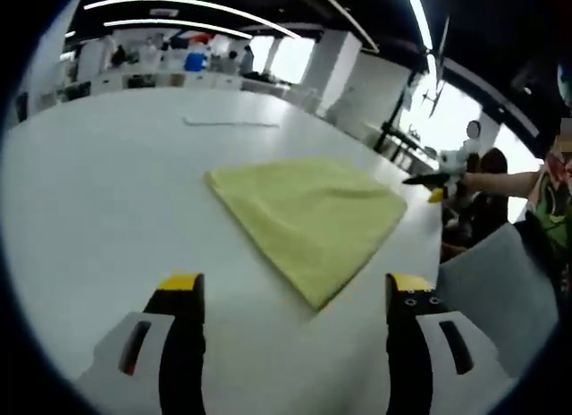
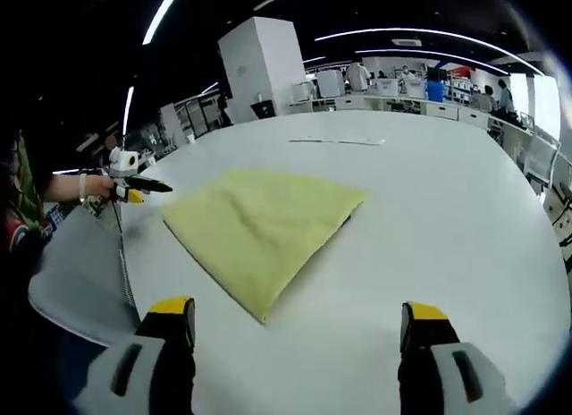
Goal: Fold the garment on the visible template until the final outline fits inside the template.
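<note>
While flat on the table [image 1: 107,191], yellow garment [image 1: 308,220], corner toward the camera.

No readable text, labels, brands, nos. or signs in either view. Yellow cloth [image 1: 313,220], mid-frame in both views, is plain, no print or tag showing. White table [image 1: 107,209] bare of markings. Shelves & gear [image 1: 170,53] at upper left of left gripper view, and upper right of right gripper view, too blurred and small to read.
</note>
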Demonstrator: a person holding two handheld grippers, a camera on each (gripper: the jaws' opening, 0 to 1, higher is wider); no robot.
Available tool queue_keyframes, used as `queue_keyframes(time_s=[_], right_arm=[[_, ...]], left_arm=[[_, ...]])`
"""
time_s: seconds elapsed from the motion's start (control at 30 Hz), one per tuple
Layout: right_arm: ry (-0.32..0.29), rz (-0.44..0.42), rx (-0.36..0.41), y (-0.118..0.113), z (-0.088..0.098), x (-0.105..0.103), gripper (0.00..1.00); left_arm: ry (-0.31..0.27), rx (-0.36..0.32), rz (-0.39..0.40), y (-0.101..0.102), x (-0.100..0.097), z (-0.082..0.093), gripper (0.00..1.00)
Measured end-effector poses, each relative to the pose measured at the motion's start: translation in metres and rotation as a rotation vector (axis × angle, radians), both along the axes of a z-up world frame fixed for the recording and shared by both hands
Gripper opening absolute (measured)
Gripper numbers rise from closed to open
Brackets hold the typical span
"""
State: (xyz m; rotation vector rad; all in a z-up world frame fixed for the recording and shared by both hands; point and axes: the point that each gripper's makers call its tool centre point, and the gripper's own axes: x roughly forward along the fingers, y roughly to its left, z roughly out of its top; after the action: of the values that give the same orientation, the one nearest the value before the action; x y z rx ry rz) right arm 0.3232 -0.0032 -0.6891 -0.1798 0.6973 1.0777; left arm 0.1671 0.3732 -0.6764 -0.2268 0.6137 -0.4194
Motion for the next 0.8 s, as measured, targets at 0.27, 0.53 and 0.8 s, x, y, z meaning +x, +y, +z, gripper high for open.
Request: queue_keyframes(time_s=[0.27, 0.53, 0.8], right_arm=[[-0.017, -0.03, 0.013, -0.0067, 0.0074, 0.004, 1.0], [-0.005, -0.038, 0.036, -0.0031, 0.0083, 0.0011, 1.0], [0.003, -0.035, 0.043, 0.0025, 0.0049, -0.0011, 1.0]], left_arm=[[0.007, 0.036, -0.012, -0.0044, -0.0048, -0.0041, 0.99], [0.012, 0.029, 0.002, -0.0052, -0.0071, -0.0025, 0.99], [0.011, 0.026, 0.009, -0.0052, -0.0069, -0.0018, 0.99]])
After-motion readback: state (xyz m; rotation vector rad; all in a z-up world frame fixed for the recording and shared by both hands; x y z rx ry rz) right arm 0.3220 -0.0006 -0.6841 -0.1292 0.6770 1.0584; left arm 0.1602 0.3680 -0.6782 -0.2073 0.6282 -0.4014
